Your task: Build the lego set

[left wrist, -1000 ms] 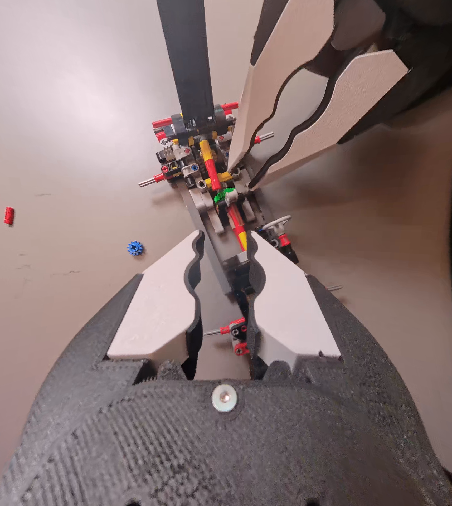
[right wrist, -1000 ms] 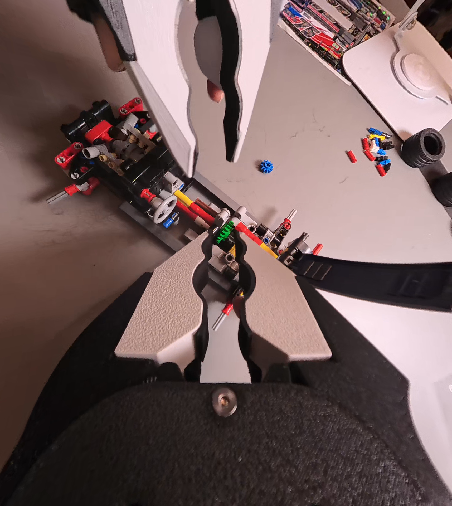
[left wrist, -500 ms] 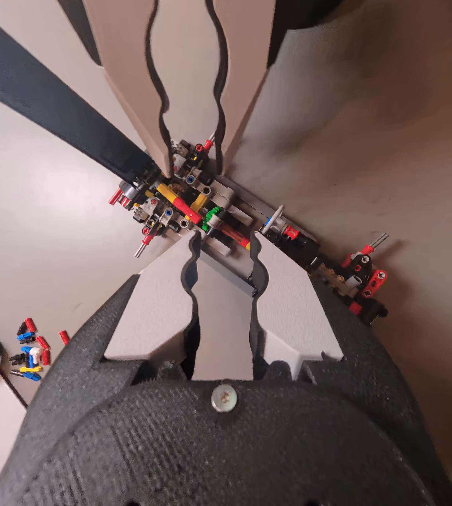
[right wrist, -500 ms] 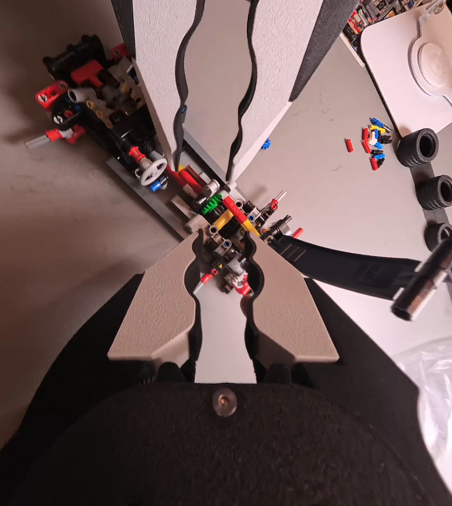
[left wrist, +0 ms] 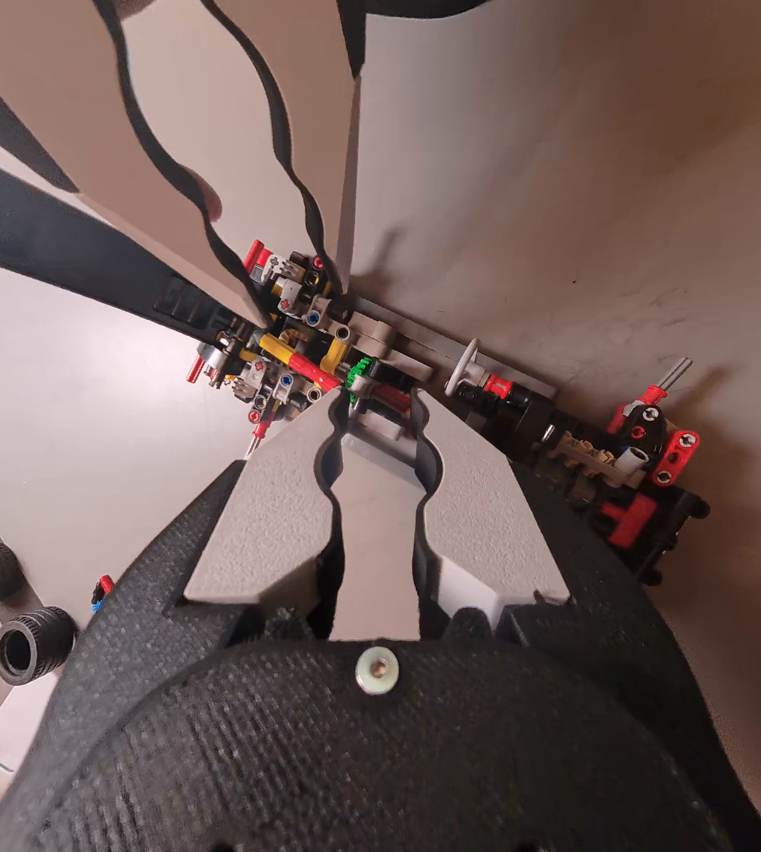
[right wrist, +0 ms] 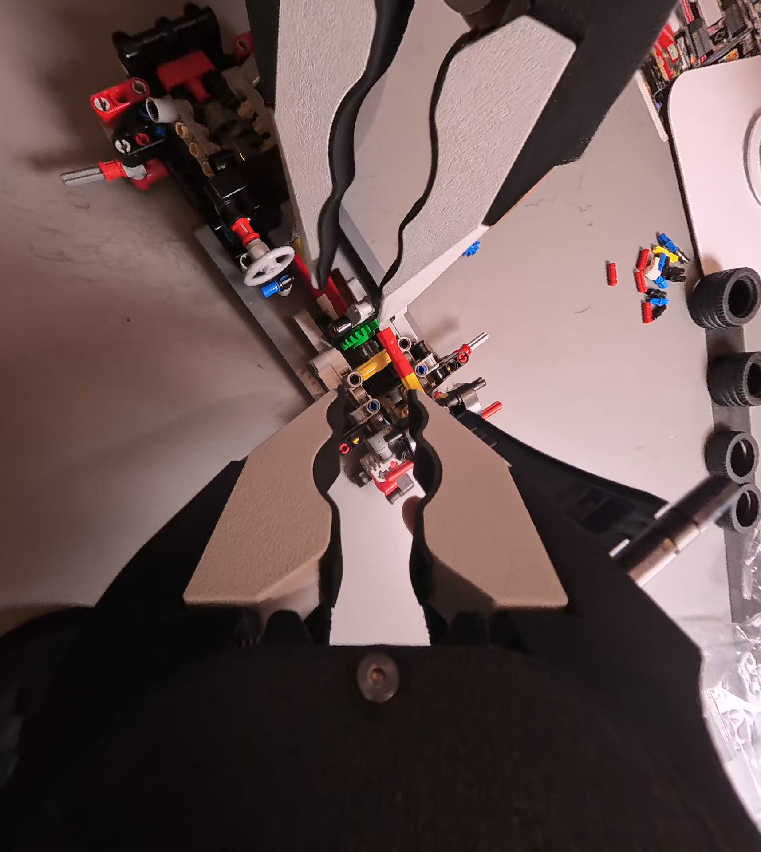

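My left gripper (left wrist: 376, 396) straddles the middle of the lego chassis (left wrist: 415, 369) on the desk (left wrist: 599, 184), fingers parted around the grey frame by the green gear (left wrist: 360, 369). My right gripper (right wrist: 374, 401) brackets the front end likewise; whether either truly pinches I cannot tell. I should close evenly, steady both ends, and avoid bumping the white steering wheel (right wrist: 269, 264) beyond.

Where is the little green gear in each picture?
Left wrist view: green gear sits mid-picture, just above the left gripper.
Right wrist view: green gear sits centre, above the right gripper.
Shared landmark: the white steering wheel.
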Available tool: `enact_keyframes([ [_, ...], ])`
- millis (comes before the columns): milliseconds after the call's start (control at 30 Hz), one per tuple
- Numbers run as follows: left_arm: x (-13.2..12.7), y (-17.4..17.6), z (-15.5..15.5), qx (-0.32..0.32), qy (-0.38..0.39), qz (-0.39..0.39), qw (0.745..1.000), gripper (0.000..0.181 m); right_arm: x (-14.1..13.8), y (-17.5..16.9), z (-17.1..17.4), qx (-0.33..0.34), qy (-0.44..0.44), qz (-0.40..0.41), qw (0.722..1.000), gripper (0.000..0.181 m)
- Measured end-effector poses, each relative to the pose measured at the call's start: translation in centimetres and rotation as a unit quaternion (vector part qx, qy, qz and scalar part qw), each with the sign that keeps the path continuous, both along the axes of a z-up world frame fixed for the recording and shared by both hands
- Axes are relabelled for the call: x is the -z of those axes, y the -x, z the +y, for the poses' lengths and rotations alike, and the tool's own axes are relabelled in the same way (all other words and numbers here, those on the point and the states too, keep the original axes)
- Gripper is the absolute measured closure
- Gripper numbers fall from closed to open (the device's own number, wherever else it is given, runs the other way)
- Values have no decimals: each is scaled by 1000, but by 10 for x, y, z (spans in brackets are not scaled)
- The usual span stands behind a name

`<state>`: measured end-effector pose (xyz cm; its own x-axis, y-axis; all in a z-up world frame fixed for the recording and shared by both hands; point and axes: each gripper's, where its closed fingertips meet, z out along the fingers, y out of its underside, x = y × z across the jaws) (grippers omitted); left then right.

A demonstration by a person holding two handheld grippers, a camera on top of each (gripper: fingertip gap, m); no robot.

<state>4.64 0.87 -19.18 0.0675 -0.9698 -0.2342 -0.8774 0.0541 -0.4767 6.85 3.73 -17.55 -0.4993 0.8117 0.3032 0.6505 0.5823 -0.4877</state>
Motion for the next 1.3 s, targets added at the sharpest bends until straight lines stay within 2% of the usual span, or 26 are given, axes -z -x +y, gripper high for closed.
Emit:
enact_keyframes([
  [267,-2,5,2,-26,-10,-19,999,155,7,9,1,-13,-59,-32,998,162],
  [333,-6,9,3,-48,-4,-35,998,148,5,11,1,-18,-67,-31,997,163],
  [467,-15,31,10,-106,15,-83,991,147,3,15,4,-29,-101,-38,994,166],
  [600,4,70,26,-193,33,-60,979,151,10,12,5,-43,-142,-87,985,170],
  [733,24,88,35,-227,37,-41,972,152,13,12,5,-60,-179,-119,975,167],
  [1133,34,85,44,-231,55,-81,968,169,20,20,12,-83,-252,-138,954,162],
  [1233,33,84,44,-226,31,-92,969,169,21,25,15,-73,-263,-118,955,174],
  [1300,24,76,43,-211,0,-125,969,170,20,27,16,-64,-265,-89,958,175],
])
